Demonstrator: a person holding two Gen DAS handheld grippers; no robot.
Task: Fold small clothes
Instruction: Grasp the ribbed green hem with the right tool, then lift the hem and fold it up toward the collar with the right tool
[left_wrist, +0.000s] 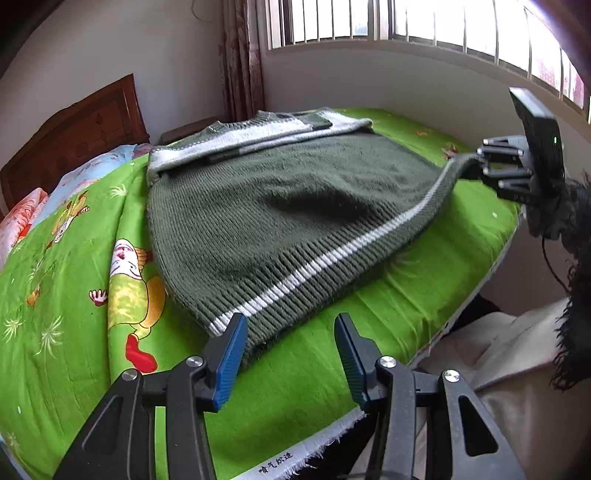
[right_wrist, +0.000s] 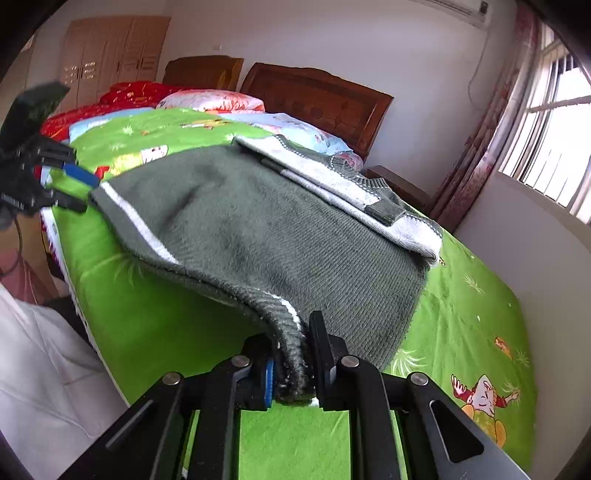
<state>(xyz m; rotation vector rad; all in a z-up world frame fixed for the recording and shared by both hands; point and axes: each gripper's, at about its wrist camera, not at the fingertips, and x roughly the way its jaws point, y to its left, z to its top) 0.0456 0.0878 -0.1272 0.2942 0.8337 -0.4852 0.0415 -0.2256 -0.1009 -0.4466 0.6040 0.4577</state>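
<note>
A: On the bed (left_wrist: 303, 369), at the left, what do you see?

B: Cartoon figures printed on the green sheet (left_wrist: 74, 295), and a wooden headboard (left_wrist: 74, 140) behind. Just right of them lies the sweater (left_wrist: 277, 206), dark green knit with a white stripe along its hem, sleeves folded across the top.

A: And the left gripper (left_wrist: 291, 354)?

B: Its jaws stand apart, blue pads bare. The left pad sits at the sweater's near hem corner; whether it touches I cannot tell.

A: Further right?

B: The hem's far corner is lifted off the sheet and pinched in the right gripper (left_wrist: 480, 162). From the right wrist, that gripper (right_wrist: 291, 373) is clamped on the ribbed hem, which bunches between the jaws.

A: And beyond?

B: A barred window (left_wrist: 443, 22) and a curtain (right_wrist: 476, 147), past the bed's edge
</note>
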